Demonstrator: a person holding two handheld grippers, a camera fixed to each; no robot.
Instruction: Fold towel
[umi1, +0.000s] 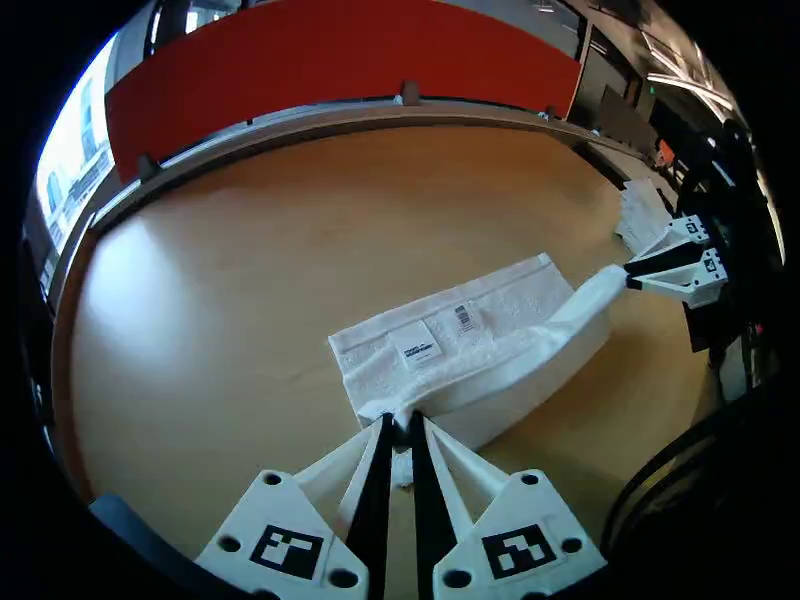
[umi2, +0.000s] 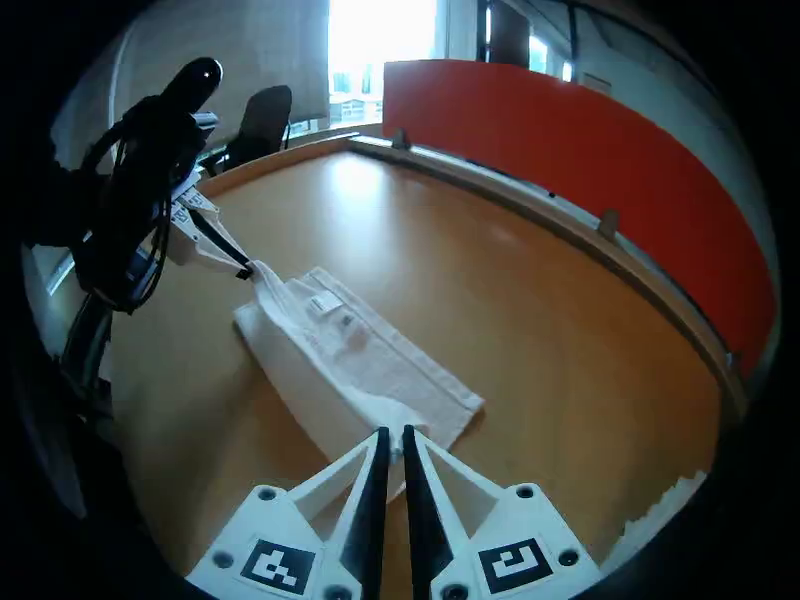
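A white towel lies on the wooden table, partly folded lengthwise, with labels facing up. My left gripper is shut on the towel's near corner, cloth pinched between its black fingers. Across the towel, my right gripper holds the other corner, lifted slightly off the table. In the right gripper view the towel stretches away from my right gripper, which is shut on its near corner. At the far end the left gripper grips the opposite corner, held by a dark-sleeved arm.
A red partition runs along the table's far edge, also seen as the red partition on the right. Another white cloth lies at the table's right end. A dark office chair stands beyond the table by a bright window.
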